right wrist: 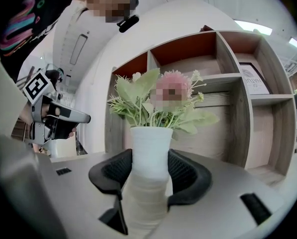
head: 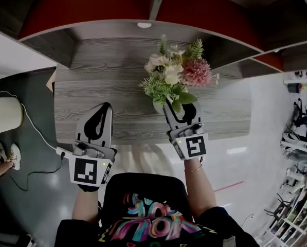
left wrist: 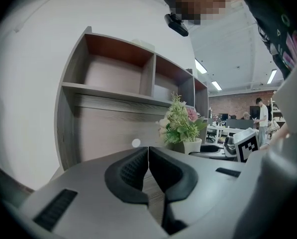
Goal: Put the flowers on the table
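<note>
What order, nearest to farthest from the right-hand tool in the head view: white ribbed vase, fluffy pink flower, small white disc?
1. White ribbed vase, between the right tool jaws.
2. Fluffy pink flower, just beyond, to the right.
3. Small white disc, farthest back, to the left.

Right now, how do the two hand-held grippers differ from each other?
The left hand-held gripper has shut jaws with nothing between them; the right hand-held gripper has jaws apart, pressed on a white vase of flowers. The left hand-held gripper sits aside from the flowers; the right hand-held gripper is at their base. Both reach over the wooden table and carry a marker cube.
</note>
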Tool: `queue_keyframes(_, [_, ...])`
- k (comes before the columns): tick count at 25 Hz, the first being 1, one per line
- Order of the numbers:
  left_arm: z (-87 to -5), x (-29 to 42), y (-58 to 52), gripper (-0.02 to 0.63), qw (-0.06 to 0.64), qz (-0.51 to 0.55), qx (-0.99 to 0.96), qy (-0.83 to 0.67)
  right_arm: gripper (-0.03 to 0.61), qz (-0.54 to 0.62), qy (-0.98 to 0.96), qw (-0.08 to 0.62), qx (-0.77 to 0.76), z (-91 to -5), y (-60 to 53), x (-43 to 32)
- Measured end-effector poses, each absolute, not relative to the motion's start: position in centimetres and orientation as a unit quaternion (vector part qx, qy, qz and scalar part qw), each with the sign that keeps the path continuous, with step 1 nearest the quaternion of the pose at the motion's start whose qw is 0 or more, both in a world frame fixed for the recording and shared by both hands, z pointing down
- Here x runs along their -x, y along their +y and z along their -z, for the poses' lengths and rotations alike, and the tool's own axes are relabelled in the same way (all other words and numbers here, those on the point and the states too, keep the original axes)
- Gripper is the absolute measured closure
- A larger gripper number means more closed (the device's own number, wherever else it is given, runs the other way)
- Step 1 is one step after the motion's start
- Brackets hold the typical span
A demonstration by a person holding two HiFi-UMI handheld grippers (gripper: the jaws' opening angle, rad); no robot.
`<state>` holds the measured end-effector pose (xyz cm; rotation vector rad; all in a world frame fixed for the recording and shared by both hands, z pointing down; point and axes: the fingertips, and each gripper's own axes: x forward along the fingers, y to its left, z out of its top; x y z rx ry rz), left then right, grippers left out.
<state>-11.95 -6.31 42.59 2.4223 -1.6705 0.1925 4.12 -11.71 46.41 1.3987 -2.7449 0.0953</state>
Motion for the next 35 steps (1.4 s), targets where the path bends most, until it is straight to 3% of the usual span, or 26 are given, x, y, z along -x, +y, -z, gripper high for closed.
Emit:
queue_keyframes(12, [-41.4,6.9,-3.1,0.589,0.085,-0.065,-0.832,-0.545,0.337,-0.026,-0.889,0.020,-0.457,-45.8,-7.6,-8.5])
queue_keyframes(28, [-40.9,6.4,-4.1,0.589,0.084,-0.066,-0.838,-0.535,0.337,-0.038,-0.891,0.025,-0.452,-46.1,-8.5,-8.5])
queue_keyframes(35, [-40.7,6.2,-4.0,0.589,0.081,-0.061,-0.838,-0.535,0.305,-0.048,-0.891,0.025,-0.452,-46.2,-8.1,-9.1])
